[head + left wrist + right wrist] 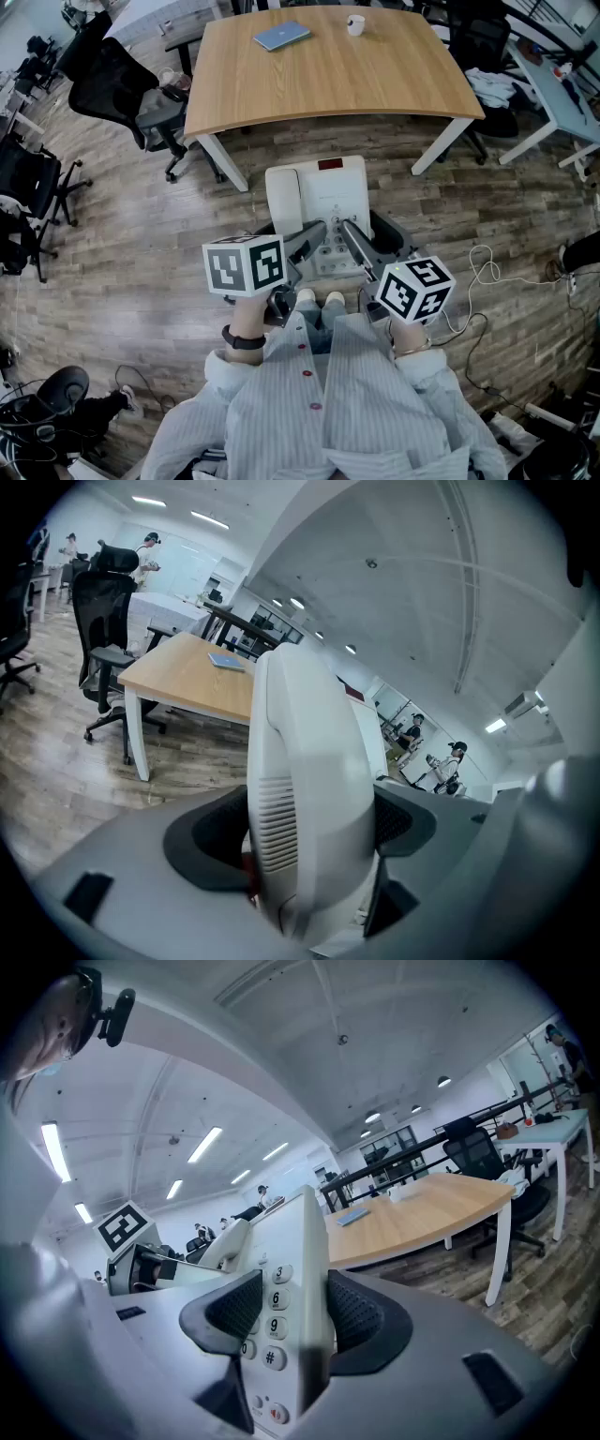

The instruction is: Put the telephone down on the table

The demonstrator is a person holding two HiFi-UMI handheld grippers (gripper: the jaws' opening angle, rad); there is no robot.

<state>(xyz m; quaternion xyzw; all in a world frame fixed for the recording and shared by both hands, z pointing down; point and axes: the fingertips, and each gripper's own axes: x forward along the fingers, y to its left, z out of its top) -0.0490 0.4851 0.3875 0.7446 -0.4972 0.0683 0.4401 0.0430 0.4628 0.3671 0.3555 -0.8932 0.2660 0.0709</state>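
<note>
A white desk telephone (317, 199) hangs in the air over the wooden floor, short of the light wooden table (328, 89). My left gripper (312, 236) is shut on its left side, where the handset (309, 780) lies; both dark pads (214, 836) press on it. At the keypad edge my right gripper (351, 234) is shut on the telephone (298, 1297), one pad (364, 1321) on each face. The phone's near end is hidden behind the two marker cubes.
On the table lie a blue notebook (281, 36) and a white cup (355, 24). Black office chairs (117, 80) stand at the left. A pale blue table (562, 108) is at the right, and cables (483, 272) trail on the floor.
</note>
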